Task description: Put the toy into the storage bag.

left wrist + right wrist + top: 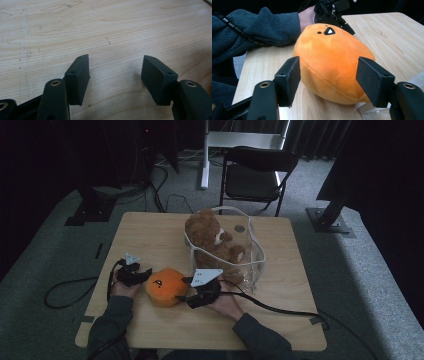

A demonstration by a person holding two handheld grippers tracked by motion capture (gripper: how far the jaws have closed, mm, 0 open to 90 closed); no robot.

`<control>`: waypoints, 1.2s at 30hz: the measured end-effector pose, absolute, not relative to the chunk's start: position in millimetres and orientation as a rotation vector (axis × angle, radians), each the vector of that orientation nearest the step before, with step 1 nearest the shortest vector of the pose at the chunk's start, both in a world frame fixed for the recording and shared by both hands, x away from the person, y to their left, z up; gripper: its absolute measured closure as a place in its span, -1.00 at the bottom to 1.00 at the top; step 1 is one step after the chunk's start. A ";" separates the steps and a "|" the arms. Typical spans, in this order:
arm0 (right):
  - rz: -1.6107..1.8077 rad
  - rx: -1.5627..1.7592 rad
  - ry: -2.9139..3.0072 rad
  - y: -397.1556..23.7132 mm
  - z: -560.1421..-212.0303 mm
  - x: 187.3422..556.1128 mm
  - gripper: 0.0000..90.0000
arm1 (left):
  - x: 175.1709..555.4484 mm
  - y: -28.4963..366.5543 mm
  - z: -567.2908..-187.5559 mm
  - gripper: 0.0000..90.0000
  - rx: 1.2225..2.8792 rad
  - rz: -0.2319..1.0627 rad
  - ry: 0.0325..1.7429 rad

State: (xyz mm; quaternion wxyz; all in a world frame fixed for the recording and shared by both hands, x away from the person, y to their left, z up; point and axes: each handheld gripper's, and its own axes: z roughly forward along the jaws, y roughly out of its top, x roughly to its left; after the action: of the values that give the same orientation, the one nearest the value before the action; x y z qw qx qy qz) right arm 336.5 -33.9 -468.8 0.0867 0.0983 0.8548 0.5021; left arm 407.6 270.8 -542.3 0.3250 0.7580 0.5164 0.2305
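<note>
An orange egg-shaped plush with a small face lies on the wooden table near the front edge, between the two hands. My right gripper is at its right side. In the right gripper view its jaws stand open on either side of the plush, the pads not pressing on it. To the left of the plush my left gripper is low over the table. Its jaws are open over bare wood with nothing between them.
A brown teddy bear sits in a clear plastic bag with white handles, just behind the right hand. A black folding chair stands beyond the table's far edge. Black cables trail off both sides of the table.
</note>
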 end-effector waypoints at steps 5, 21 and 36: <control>1.507 0.292 2.553 -25.7 -473.6 339.7 -0.39 | 407.6 270.8 -542.3 -0.10 1.988 0.604 1.354; 1.394 0.249 2.578 -4.8 -498.4 344.7 -0.61 | 407.5 270.7 -542.3 -0.10 1.987 0.603 1.355; 1.324 0.313 2.505 -4.2 -506.5 350.4 -0.39 | 407.5 270.7 -542.3 -0.10 1.987 0.603 1.355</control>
State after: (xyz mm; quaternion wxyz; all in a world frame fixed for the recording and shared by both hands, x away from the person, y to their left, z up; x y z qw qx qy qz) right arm 350.4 -4.2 -506.5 0.1450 0.1085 0.8694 0.4597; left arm 407.5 270.7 -542.3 0.3253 0.7578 0.5168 0.2299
